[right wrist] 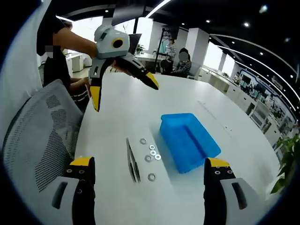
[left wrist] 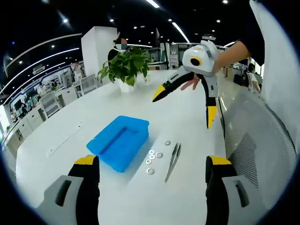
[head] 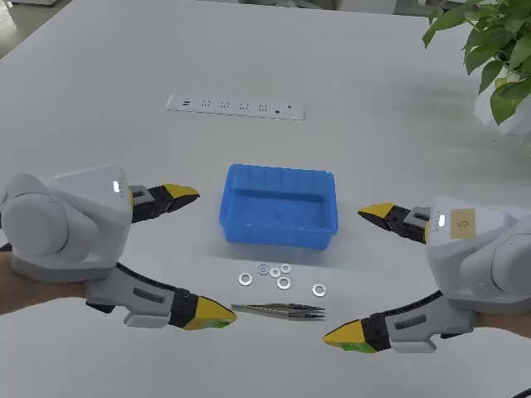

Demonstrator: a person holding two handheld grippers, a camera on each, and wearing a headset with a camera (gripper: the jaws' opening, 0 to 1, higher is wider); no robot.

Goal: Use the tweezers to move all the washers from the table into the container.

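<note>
Head view: left gripper [head: 213, 253], right gripper [head: 345, 275] gape empty; tweezers [head: 278, 310] near the container [head: 274, 233], by seemingly five washers [head: 284, 283], likely need mid-length pinching.

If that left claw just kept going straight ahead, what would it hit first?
Likely the washers beside the blue container, with the tweezers close by. If it rides above the table, the right gripper comes next; height is unclear.

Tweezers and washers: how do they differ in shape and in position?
The tweezers are one long thin tool; the washers are several small rings. The tweezers lie farther from the blue container; the washers lie between the two. Both are silvery and lie on the table.
</note>
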